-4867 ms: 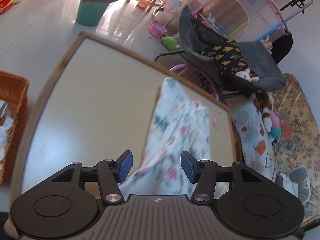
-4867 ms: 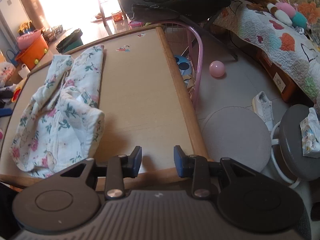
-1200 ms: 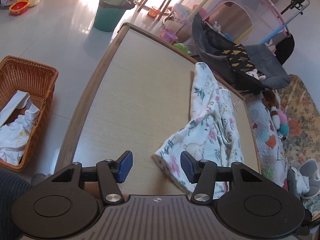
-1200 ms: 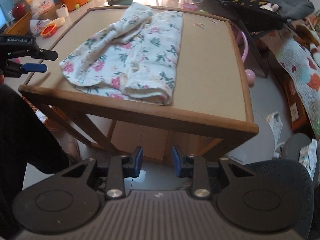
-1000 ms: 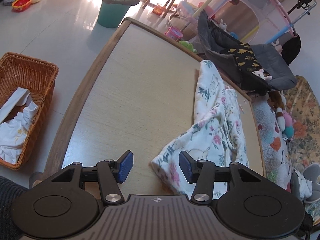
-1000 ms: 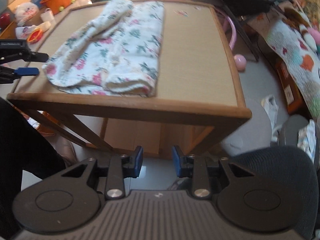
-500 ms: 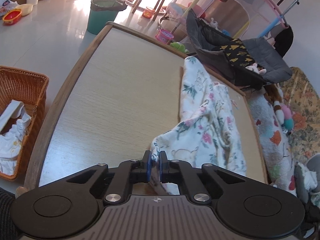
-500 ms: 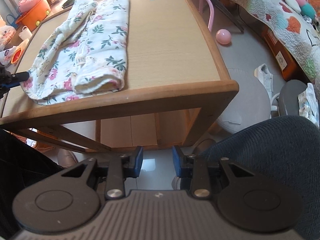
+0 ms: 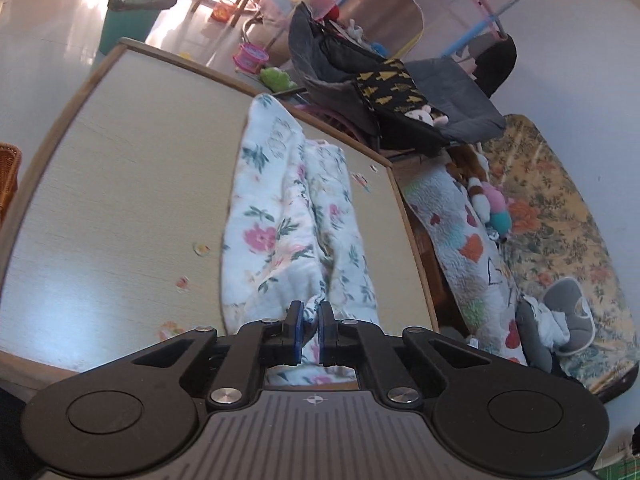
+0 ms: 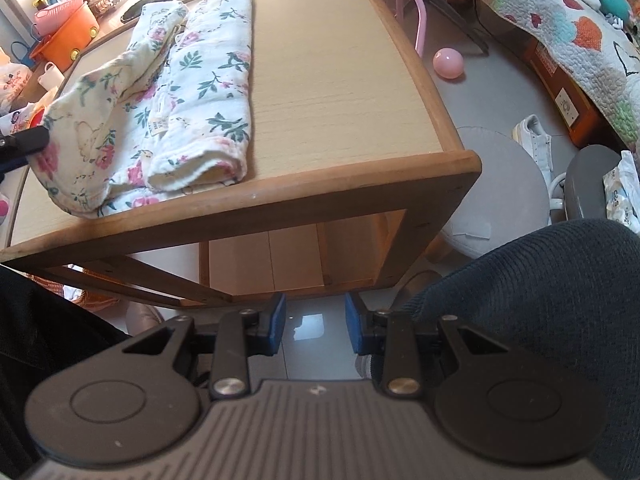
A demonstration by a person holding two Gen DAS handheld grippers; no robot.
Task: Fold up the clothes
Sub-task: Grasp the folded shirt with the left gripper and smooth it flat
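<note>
Sunlit tile floor [image 9: 48, 40] (glossy), wooden table [image 10: 340, 80].

Garment [image 9: 296, 216]: soft floral cloth, matt. Table [image 10: 344, 92]: smooth pale laminate top, wood rim. Floor [image 10: 308, 330]: glossy tile.

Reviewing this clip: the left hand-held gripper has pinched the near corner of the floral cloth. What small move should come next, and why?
Probably carry that corner across toward the folded half. The left hand-held gripper is shut on the floral cloth, whose near corner is raised off the table, while the other half already lies doubled. The right hand-held gripper hangs open below the table edge, holding nothing.
</note>
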